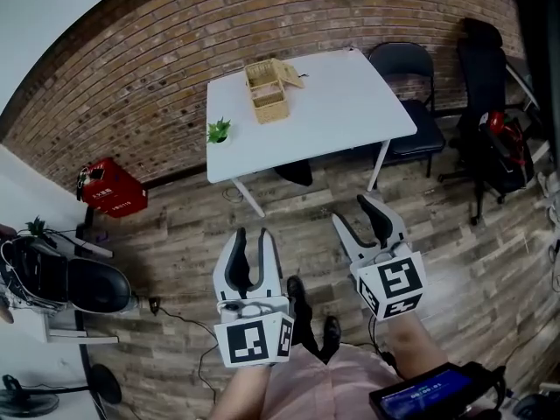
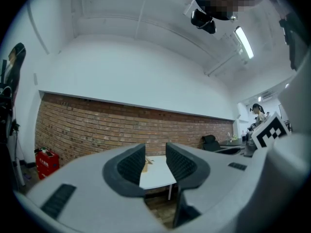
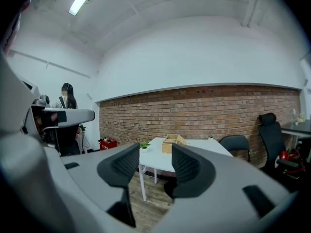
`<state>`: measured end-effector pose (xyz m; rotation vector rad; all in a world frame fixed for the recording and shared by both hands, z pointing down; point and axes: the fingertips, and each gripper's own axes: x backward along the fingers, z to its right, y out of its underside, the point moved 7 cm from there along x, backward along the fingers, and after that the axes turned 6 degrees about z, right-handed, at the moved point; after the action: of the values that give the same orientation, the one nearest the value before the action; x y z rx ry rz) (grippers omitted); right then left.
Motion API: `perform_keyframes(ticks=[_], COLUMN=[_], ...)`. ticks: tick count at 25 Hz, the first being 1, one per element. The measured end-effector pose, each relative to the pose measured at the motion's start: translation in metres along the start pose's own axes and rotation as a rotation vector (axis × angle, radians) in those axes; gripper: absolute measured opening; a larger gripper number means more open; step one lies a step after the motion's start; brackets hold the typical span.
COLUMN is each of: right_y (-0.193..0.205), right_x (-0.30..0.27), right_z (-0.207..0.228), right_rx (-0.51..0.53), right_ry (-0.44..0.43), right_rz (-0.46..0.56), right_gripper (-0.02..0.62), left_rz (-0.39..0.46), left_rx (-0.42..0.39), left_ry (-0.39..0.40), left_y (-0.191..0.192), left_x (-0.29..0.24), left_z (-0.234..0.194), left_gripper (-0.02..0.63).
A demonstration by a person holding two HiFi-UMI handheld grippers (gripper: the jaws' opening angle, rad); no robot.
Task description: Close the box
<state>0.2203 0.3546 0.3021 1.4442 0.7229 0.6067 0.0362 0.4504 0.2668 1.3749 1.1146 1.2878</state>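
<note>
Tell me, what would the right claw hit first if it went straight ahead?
The open, empty right claw would probably meet the white table first, near its front edge; the box sits higher. Nothing shows in between, though depth is unclear.

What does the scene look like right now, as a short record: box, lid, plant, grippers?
box: on table, far-left part, near the brick wall
lid: open, leaning off to the right
plant: table's left edge, apart from box
left gripper: open, empty, over floor short of table
right gripper: open, empty, over floor short of table
</note>
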Motion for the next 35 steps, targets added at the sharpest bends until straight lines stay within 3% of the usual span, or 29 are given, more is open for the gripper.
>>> perform_keyframes(ticks=[7, 11, 20, 27, 35], right_y=[0.019, 0.025, -0.001, -0.017, -0.009], right_x=[-0.061, -0.110, -0.194, -0.225, -0.248], right_z=[0.018, 0.029, 0.043, 0.060, 0.081], right_rx=[-0.007, -0.006, 0.013, 0.040, 0.034], right_ry=[0.014, 0.028, 0.083, 0.131, 0.152], right_rz=[-0.049, -0.081, -0.043, -0.006, -0.027], right_gripper=[0.212, 0.212, 0.210, 0.208, 0.207], left_rz=[-0.042, -0.049, 0.001, 0.032, -0.009], left_rx=[0.028, -0.006, 0.004, 0.010, 0.028], left_ry=[0.011, 0.053, 0.118, 0.149, 0.160], left_y=[0.034, 0.048, 0.045, 0.045, 0.067], left_x=[-0.057, -0.105, -0.198, -0.241, -0.271], left_z=[-0.028, -0.049, -0.090, -0.100, -0.100], left_gripper=[0.127, 0.126, 0.126, 0.126, 0.126])
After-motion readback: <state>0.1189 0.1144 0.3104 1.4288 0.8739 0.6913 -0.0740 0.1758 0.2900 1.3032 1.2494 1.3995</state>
